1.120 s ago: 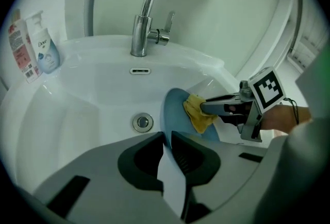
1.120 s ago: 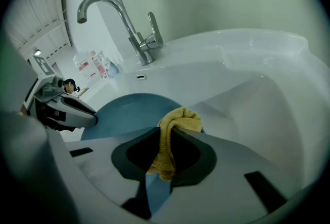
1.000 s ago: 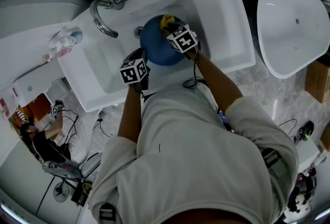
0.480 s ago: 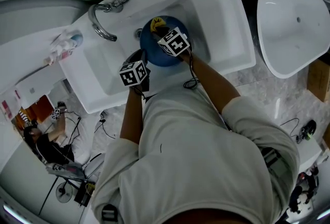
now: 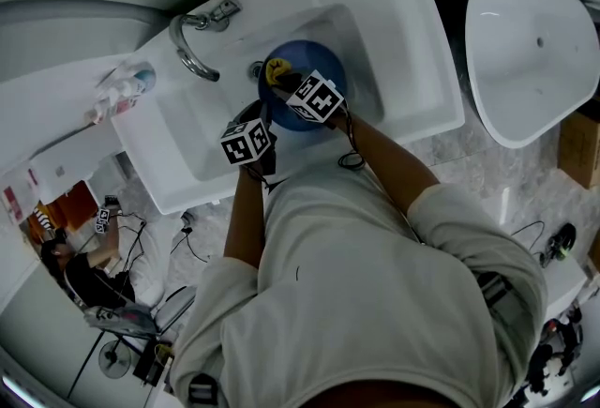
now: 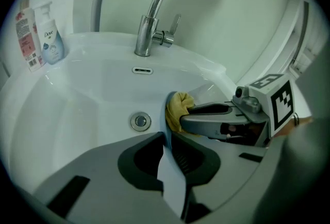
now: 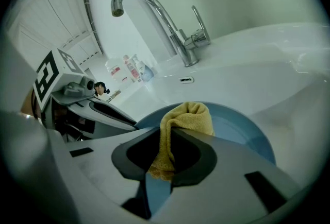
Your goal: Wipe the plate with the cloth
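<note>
A blue plate (image 5: 314, 68) is held on edge inside the white sink (image 5: 412, 50). My left gripper (image 5: 263, 115) is shut on the plate's near rim; in the left gripper view the plate (image 6: 171, 182) shows edge-on as a pale strip between the jaws of that gripper (image 6: 167, 141). My right gripper (image 5: 283, 78) is shut on a yellow cloth (image 5: 275, 70) and presses it against the plate's face near its left side. In the right gripper view the cloth (image 7: 186, 121) is folded over between the jaws of my right gripper (image 7: 172, 134), with the plate (image 7: 242, 133) behind it.
A chrome faucet (image 5: 192, 54) arches over the basin at the left, and the drain (image 6: 140, 121) lies below it. Soap bottles (image 6: 40, 37) stand on the sink's left ledge. A white tub (image 5: 534, 40) sits to the right. Cables and a person (image 5: 75, 270) are on the floor.
My right gripper has carried the cloth leftward and downward across the plate's face, from its upper right toward its left rim. The left gripper keeps its hold on the plate.
</note>
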### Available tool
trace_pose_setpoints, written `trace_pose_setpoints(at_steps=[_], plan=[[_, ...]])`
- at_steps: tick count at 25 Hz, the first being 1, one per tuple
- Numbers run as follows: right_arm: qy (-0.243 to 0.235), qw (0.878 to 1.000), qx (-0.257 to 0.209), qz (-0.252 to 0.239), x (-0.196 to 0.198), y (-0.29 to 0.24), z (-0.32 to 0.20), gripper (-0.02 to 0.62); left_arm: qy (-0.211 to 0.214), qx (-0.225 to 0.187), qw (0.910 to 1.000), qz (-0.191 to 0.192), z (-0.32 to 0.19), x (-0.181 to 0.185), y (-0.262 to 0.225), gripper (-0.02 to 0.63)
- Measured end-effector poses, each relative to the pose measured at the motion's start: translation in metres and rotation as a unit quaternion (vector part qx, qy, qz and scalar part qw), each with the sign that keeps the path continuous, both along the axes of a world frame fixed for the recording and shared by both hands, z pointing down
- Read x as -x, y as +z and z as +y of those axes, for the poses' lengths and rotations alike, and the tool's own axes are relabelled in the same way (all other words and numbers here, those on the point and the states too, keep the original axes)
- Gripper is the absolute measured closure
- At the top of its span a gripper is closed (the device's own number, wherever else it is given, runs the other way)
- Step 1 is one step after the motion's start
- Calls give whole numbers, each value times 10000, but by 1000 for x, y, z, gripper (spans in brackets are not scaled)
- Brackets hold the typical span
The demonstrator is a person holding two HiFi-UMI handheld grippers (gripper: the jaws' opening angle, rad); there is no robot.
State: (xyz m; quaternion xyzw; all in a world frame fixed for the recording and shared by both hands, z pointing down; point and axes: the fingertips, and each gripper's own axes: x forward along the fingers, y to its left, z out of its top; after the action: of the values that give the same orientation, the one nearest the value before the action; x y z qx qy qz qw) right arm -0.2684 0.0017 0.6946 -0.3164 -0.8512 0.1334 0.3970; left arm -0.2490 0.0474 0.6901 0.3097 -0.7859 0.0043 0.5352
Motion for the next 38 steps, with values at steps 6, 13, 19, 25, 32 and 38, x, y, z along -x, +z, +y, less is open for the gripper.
trace_pose_setpoints(at_steps=[6,13,19,25,32,38], plan=[[-495,9987,76,31,-14,-5,14,534,-62,-20,10000,24,1,3,-1,546],[-1228,9920,188,228,-42,-1,31,534,-108,-8,9998,166,5,3,4,549],[-2043,9789,-93,26,-66,-1,36,534,-102,-48,9998,159,2,6,3,551],[-2634,9642,-310,-11,-84,6,38,534,-114,-10,9998,151,5,7,1,553],[-3217,9432,-717,414,-118,26,23,534,-214,2,9997,66,13,13,-4,558],[-2955,9478,-921,767,-124,42,7,534,-273,34,9996,86,20,13,-3,560]])
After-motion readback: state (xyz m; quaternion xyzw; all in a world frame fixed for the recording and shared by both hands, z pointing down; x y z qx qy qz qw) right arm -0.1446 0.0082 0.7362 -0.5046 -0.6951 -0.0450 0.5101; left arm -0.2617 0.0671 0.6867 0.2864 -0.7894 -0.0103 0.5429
